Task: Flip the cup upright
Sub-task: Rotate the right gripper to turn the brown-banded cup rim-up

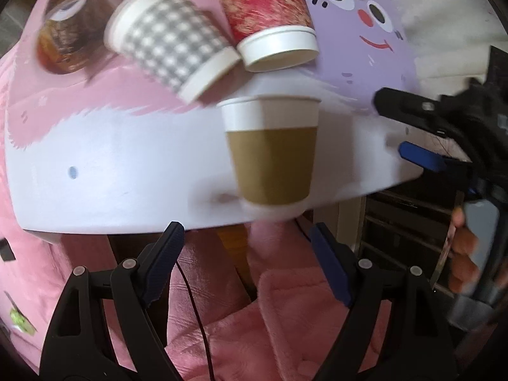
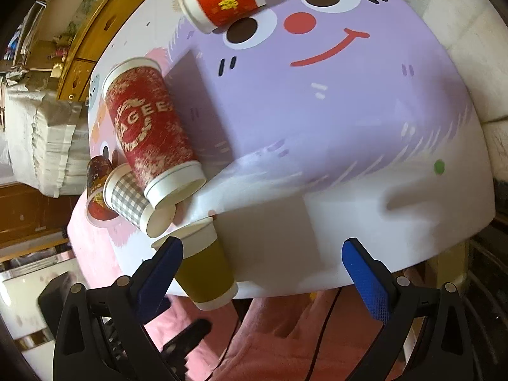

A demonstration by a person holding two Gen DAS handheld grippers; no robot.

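Standing upright, mouth up, brown cup (image 1: pixel 270 152) rests free; both grippers gape empty.

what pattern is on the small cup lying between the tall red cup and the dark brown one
A grey-and-white check on the small cup, with plain white rims. It shows best in the left wrist view.

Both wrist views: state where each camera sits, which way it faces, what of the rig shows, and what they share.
Left wrist: sits behind the left gripper, off the table's near edge, facing the upright brown cup; the right gripper and a hand show at right.
Right wrist: sits behind the right gripper, facing across the table; its own open fingers show.
Shared: brown cup, checked cup, red cup.
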